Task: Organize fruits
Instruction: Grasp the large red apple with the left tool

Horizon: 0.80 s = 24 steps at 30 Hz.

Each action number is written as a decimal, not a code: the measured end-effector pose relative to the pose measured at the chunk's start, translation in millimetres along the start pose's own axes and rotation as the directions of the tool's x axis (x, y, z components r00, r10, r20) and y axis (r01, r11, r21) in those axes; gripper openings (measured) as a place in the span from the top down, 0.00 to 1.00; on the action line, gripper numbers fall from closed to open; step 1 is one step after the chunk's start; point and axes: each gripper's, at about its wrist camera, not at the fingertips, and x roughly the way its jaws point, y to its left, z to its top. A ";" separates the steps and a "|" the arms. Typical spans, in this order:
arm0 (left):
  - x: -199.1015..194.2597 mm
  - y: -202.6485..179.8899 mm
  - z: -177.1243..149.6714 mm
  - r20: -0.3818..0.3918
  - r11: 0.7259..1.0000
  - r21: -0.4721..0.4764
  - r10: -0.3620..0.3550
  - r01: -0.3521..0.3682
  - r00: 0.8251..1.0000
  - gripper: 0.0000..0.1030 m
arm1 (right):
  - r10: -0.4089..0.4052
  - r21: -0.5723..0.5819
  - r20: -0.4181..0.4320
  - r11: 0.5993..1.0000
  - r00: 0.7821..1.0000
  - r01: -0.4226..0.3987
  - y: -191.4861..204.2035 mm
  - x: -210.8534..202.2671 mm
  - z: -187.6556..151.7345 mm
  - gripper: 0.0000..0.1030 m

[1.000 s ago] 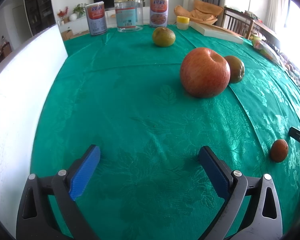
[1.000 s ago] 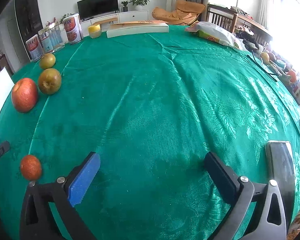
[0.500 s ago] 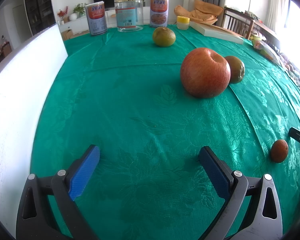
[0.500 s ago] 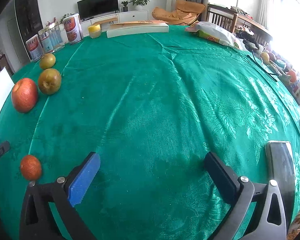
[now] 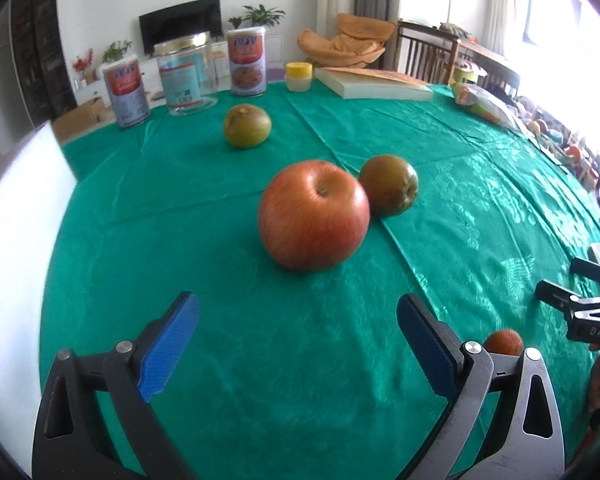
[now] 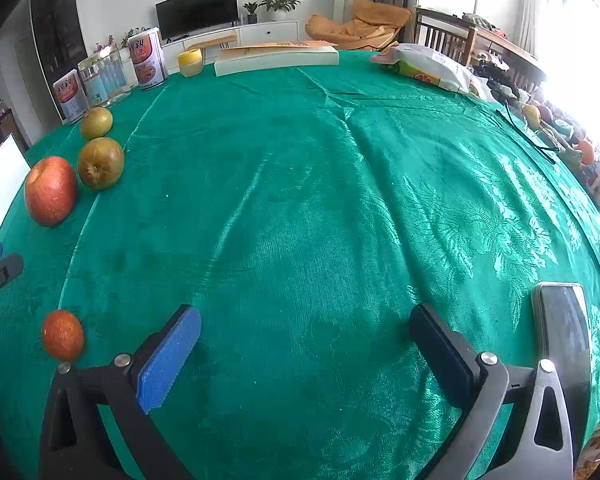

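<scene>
The red apple [image 5: 314, 216] sits on the green tablecloth [image 5: 228, 360] straight ahead of the left gripper [image 5: 298, 336], with a brown-green fruit [image 5: 389, 185] just behind it on the right, so near that the 2 may be touching, though the left wrist view cannot settle that. A third, greenish fruit [image 5: 247, 126] lies farther back toward the 3 canisters [image 5: 184, 76], and a small orange-red fruit [image 6: 62, 334] rests alone, well apart from the others, just left of the right gripper [image 6: 306, 344]. All 4 fruits lie loose on the cloth, so the sorting looks barely begun, and the step in hand appears to be the left gripper's approach to the apple. The next move calls for carrying that gripper forward until the apple lies between its blue pads [image 5: 168, 354], then closing gently at the widest part; the neighbouring fruit could be nudged if the right-hand finger goes in too far. Both tools are spread wide and empty: the left gripper's fingers stand apart with only bare cloth between them, short of the apple, and the right gripper is likewise released, holding nothing. A dark phone [image 6: 562, 328] lies beside the right gripper's outer finger, and a white board [image 5: 12, 240] stands along the left edge.
</scene>
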 end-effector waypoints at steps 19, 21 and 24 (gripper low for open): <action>-26.7 25.4 -25.9 -0.058 0.998 -0.069 -0.004 0.000 0.998 0.31 | 0.000 0.000 0.000 1.000 1.000 0.000 0.3 0.1 0.1 0.00; -35.7 31.6 -44.8 -0.083 0.996 -0.086 -0.002 -0.005 0.997 0.31 | -0.001 0.000 0.000 1.000 1.000 0.001 0.4 0.2 0.1 0.00; -45.8 32.7 -62.2 -0.052 0.997 -0.070 0.035 -0.038 0.998 0.30 | -0.001 0.000 0.000 1.000 1.000 0.001 0.3 0.0 0.6 0.00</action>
